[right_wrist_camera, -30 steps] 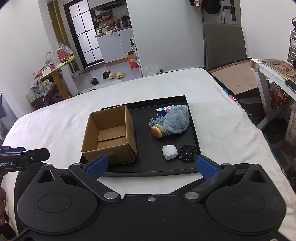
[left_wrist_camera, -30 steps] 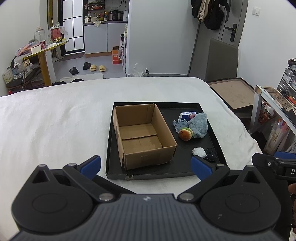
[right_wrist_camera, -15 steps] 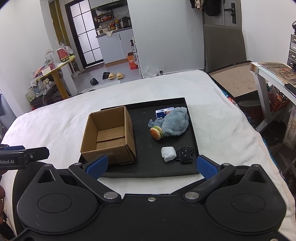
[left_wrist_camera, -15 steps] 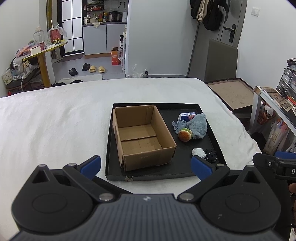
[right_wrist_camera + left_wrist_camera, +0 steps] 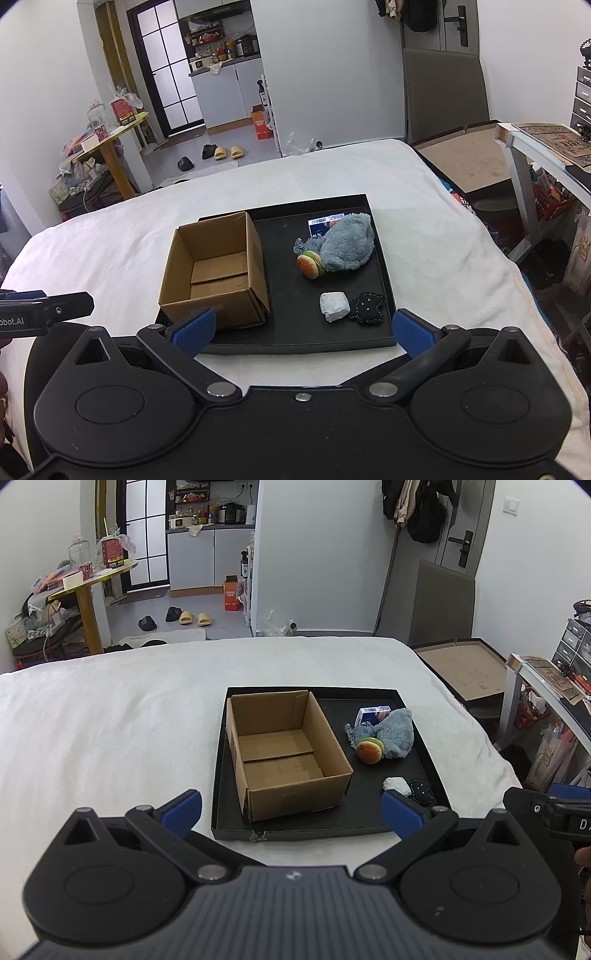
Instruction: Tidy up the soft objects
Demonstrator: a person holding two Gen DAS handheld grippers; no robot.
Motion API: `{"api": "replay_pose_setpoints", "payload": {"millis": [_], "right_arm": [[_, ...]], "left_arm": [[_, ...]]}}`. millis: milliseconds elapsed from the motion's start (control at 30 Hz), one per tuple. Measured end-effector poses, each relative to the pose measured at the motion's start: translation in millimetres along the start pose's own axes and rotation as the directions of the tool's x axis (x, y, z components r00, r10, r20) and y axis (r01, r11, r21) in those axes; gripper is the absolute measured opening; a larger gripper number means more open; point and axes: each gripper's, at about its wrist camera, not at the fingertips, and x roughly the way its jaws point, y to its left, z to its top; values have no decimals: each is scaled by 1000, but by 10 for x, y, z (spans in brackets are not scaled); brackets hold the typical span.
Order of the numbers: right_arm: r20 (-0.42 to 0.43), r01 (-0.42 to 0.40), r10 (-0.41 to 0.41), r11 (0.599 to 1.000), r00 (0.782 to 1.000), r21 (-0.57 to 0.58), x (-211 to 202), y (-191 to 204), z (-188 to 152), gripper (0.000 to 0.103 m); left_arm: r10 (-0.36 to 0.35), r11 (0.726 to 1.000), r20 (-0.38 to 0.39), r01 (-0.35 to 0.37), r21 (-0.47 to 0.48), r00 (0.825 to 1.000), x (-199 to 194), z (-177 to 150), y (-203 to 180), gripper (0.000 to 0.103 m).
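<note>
Fuzzy grey plush [image 5: 345, 243] lies beside square cardboard box [image 5: 218, 269].

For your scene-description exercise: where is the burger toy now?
In both views, the burger toy lies on the black tray, right of the cardboard box, against the grey plush.

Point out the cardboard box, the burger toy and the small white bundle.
cardboard box [image 5: 280, 755], left wrist view, inside floor
burger toy [image 5: 309, 264], right wrist view, bun top
small white bundle [image 5: 334, 305], right wrist view, its middle
</note>
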Motion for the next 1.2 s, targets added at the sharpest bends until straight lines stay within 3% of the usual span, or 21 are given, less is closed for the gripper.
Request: {"api": "replay_pose_setpoints", "payload": {"millis": [667, 1200], "right_arm": [[2, 15, -15, 1000, 1000, -8, 23, 7, -7, 103], [-7, 53, -53, 999, 999, -2, 265, -17, -46, 103]], "left_arm": [[-6, 1000, 8, 6, -10, 1000, -18, 12, 45, 103], [-6, 1000, -9, 6, -19, 1000, 270, 37, 123, 103]]}}
